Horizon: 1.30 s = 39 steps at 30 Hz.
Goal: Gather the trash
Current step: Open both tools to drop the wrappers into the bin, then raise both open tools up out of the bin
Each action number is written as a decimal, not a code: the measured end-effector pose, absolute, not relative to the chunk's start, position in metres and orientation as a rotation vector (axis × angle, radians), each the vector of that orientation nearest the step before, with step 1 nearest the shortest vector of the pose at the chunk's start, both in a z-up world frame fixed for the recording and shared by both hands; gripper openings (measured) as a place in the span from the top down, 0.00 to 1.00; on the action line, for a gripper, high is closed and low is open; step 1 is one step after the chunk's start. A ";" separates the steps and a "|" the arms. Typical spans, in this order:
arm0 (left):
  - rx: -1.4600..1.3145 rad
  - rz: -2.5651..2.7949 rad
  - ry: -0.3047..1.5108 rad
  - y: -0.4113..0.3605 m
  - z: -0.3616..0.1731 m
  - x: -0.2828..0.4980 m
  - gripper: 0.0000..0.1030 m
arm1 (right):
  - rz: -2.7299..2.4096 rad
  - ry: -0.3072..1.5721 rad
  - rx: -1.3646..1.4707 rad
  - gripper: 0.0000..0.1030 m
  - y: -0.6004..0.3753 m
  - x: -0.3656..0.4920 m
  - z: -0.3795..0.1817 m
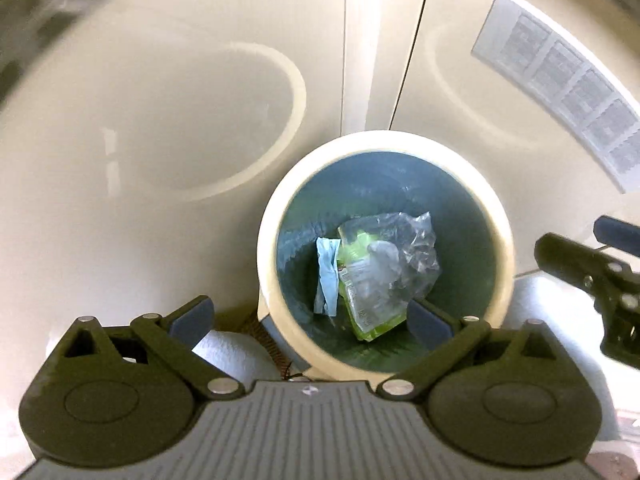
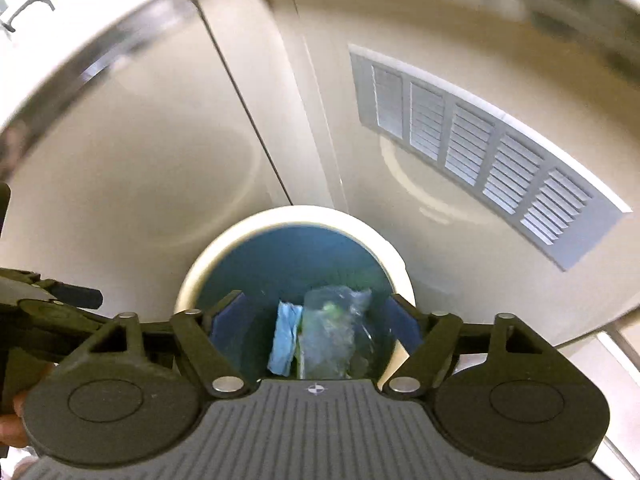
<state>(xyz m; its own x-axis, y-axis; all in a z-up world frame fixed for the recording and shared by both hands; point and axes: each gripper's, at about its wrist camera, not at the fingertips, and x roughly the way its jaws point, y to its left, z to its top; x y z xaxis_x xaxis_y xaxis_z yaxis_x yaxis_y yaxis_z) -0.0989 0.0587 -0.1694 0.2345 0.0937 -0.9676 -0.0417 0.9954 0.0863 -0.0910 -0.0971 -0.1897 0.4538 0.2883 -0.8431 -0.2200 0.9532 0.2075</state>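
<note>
**Both grippers over the bin, nothing held**

Cream cabinet doors (image 2: 132, 184) fill the background, smooth and glossy, with a faint oval panel line; a pale slatted vent (image 2: 480, 148) is set in the right-hand door, its louvres crisp in the right wrist view, blurred in the left.

Round bin (image 1: 502, 216) stands at the foot of the doors; thick cream rim, dull blue-green inside wall.

Trash lies at the bottom of the bin: a crumpled clear plastic bag (image 1: 416, 244), a lime-green printed packet (image 1: 360, 304) partly under it, a folded light-blue strip (image 1: 326, 276) just beside the packet on its left; all three touching or overlapping.

Left gripper (image 1: 310, 318): dark arms, blue-grey pads, jaws spread wide, empty, hanging over the bin's near rim.

Right gripper (image 2: 316, 320): jaws spread wide, empty, pads framing the trash below.

Only the left view shows white floor tile (image 1: 228, 354); only the right view shows a fingertip (image 2: 12, 424) at the lower left edge.
</note>
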 end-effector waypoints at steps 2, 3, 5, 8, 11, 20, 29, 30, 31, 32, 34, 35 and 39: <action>0.026 0.095 1.309 0.060 -0.154 -0.109 0.01 | 0.316 1.026 0.068 0.19 -0.100 -0.106 -0.180; 0.024 0.098 1.296 0.059 -0.148 -0.113 0.01 | 0.319 1.013 0.065 0.19 -0.101 -0.113 -0.175; 0.029 0.102 1.269 0.056 -0.133 -0.124 0.01 | 0.327 0.987 0.062 0.18 -0.106 -0.127 -0.165; 0.033 0.117 1.232 0.054 -0.121 -0.146 0.01 | 0.355 0.952 0.053 0.18 -0.109 -0.147 -0.151; 0.020 0.138 1.206 0.052 -0.110 -0.165 0.01 | 0.381 0.901 0.016 0.18 -0.106 -0.164 -0.141; 0.004 0.170 1.126 0.054 -0.094 -0.197 0.01 | 0.384 0.789 -0.010 0.14 -0.101 -0.185 -0.127; -0.036 0.180 1.050 0.060 -0.083 -0.211 0.01 | 0.387 0.761 -0.059 0.13 -0.102 -0.203 -0.115; -0.037 0.179 1.044 0.060 -0.080 -0.213 0.01 | 0.388 0.757 -0.064 0.13 -0.101 -0.204 -0.114; -0.036 0.177 1.039 0.060 -0.080 -0.214 0.01 | 0.388 0.753 -0.067 0.13 -0.100 -0.205 -0.113; -0.034 0.174 1.034 0.059 -0.079 -0.214 0.01 | 0.388 0.749 -0.070 0.13 -0.100 -0.206 -0.113; -0.029 0.165 1.024 0.057 -0.077 -0.215 0.01 | 0.386 0.746 -0.074 0.13 -0.100 -0.208 -0.111; -0.027 0.161 1.019 0.058 -0.074 -0.217 0.01 | 0.385 0.745 -0.076 0.13 -0.101 -0.209 -0.111; -0.023 0.153 1.006 0.055 -0.072 -0.219 0.01 | 0.379 0.738 -0.083 0.12 -0.101 -0.212 -0.108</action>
<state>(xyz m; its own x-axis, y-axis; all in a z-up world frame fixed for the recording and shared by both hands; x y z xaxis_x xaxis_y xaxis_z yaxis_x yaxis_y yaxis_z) -0.2191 0.0548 -0.0724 0.5252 0.1172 -0.8429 -0.1382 0.9891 0.0514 -0.2119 -0.1009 -0.1077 0.6755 0.3080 -0.6700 -0.3655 0.9290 0.0586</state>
